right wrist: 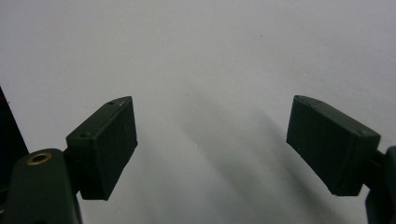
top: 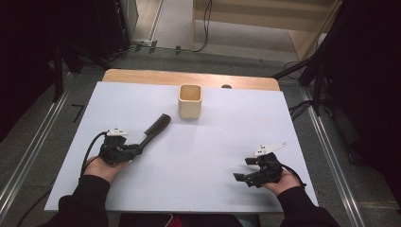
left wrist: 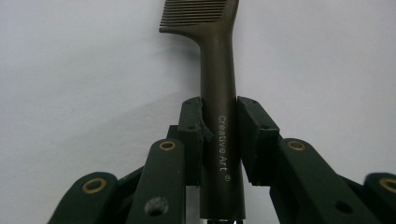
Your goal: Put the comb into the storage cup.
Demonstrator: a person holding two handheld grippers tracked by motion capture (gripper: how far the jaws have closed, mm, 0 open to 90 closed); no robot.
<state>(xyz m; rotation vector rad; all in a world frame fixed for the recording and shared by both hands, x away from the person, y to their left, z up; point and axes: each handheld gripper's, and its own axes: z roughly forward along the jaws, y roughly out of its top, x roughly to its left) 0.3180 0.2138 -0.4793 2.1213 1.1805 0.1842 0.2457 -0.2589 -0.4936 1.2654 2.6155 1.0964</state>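
1. Tabletop (top: pixel 213 156), white, bears everything.
2. Cup (top: pixel 190 100), beige, stands near the far edge.
3. Comb (left wrist: pixel 217 93), dark, lies left of centre, its handle clamped by the left gripper (left wrist: pixel 219 121).
4. Right gripper (right wrist: pixel 210 140) gapes wide, holding nothing.

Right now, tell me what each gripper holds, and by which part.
The left gripper clamps the dark brown plastic comb by its straight handle, teeth pointing away. The right gripper is open and holds nothing.
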